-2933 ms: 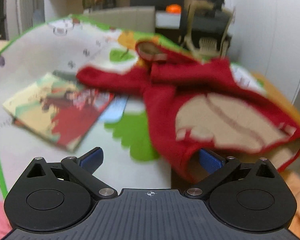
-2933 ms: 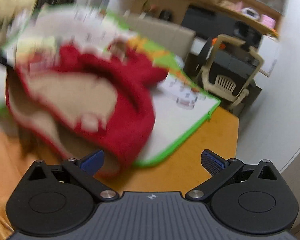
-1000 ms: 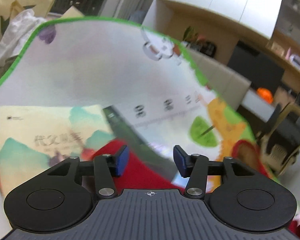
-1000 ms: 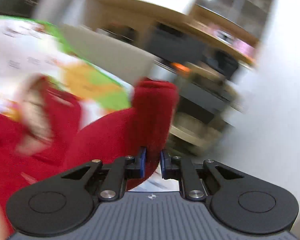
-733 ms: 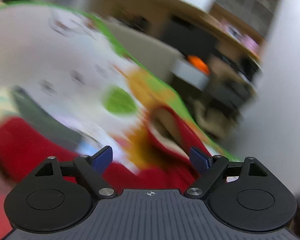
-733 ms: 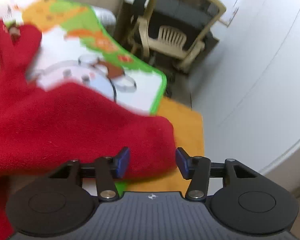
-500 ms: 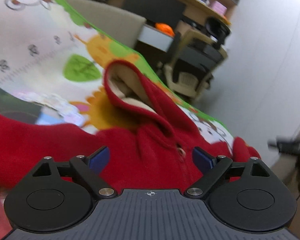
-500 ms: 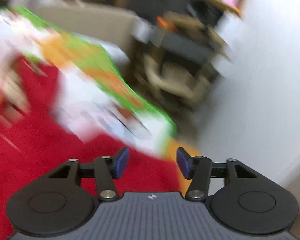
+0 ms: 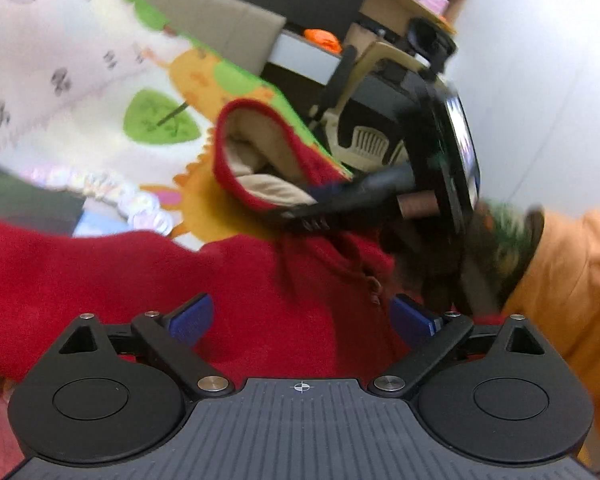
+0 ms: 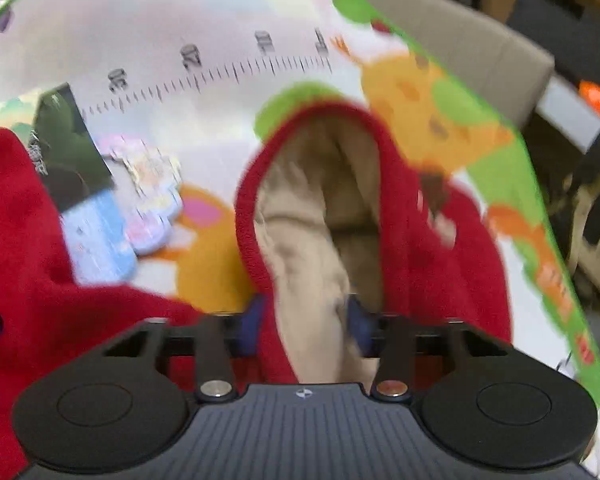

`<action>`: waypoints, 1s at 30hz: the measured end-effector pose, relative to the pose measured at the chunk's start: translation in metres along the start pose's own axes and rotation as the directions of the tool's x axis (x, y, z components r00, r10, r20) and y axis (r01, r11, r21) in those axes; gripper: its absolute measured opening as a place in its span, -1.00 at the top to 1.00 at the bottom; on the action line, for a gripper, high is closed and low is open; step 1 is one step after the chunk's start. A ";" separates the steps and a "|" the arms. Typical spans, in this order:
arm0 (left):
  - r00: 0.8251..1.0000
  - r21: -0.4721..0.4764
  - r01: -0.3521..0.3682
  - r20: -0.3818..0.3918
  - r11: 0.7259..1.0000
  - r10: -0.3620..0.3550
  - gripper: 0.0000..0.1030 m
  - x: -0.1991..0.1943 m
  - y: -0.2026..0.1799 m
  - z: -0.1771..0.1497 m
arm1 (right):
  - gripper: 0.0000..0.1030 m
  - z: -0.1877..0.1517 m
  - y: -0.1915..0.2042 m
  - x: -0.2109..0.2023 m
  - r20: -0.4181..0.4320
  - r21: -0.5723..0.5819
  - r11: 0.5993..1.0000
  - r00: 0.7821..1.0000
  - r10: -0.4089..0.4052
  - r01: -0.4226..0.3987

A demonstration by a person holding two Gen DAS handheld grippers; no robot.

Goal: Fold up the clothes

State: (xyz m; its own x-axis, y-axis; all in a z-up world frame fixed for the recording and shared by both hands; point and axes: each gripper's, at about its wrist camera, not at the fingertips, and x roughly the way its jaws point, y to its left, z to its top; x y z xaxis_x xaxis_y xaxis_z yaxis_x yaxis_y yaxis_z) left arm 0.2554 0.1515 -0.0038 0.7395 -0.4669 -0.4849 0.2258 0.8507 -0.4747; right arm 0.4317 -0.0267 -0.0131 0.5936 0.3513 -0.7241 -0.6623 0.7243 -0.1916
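Left wrist view: your left gripper (image 9: 300,318) hangs released, jaws spread wide, just above the chest of the red fleece hoodie (image 9: 260,280), touching nothing that you can see. The hoodie lies spread on the printed play mat (image 9: 80,92), front up (a short placket with a small button shows near the neck). Its fabric is thick red fleece with a pale beige lining. One sleeve (image 9: 60,264) runs out flat to the left across the mat. Past the neck the hood (image 9: 260,160) lies open, lining showing, pointing away from you toward the mat's green far edge. So the garment's long axis runs from you outward, hood at the far end. Your right gripper (image 9: 332,200) reaches in from the right and meets the hood's near rim; an orange sleeve (image 9: 572,280) shows behind it.

From the right wrist view, your right gripper (image 10: 304,320) straddles the hood (image 10: 320,200) at its near rim, red edge and beige lining between the half-closed jaws; motion blur hides whether they actually pinch it, so you cannot tell. A book (image 10: 68,148) lies on the mat (image 10: 180,20) to the left, beside the sleeve (image 10: 16,220). Beyond the mat stands a beige chair (image 9: 364,136).
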 end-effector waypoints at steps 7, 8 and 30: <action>0.985 -0.197 -0.147 0.057 0.969 0.160 -0.93 0.004 0.046 0.013 | 0.67 -0.008 -0.017 -0.013 0.293 -0.087 0.864 0.841 -0.454 0.497; 0.969 -0.218 -0.227 0.049 0.949 0.243 -0.93 0.004 0.052 0.013 | 0.67 -0.010 -0.028 0.000 0.229 -0.071 0.871 0.858 -0.460 0.486; 0.996 -0.016 0.084 0.013 0.996 -0.083 -0.94 0.021 -0.039 -0.002 | -0.27 -0.292 -0.204 -0.244 -0.079 0.815 0.468 0.865 -0.495 0.342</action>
State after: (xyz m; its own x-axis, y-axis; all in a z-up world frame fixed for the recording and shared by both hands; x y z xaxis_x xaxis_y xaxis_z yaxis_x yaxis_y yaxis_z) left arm 0.2613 0.1076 0.0033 0.7262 -0.5331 -0.4342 0.2765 0.8047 -0.5254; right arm 0.2891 -0.4335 0.0093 0.8055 -0.1020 -0.5838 0.2660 0.9425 0.2024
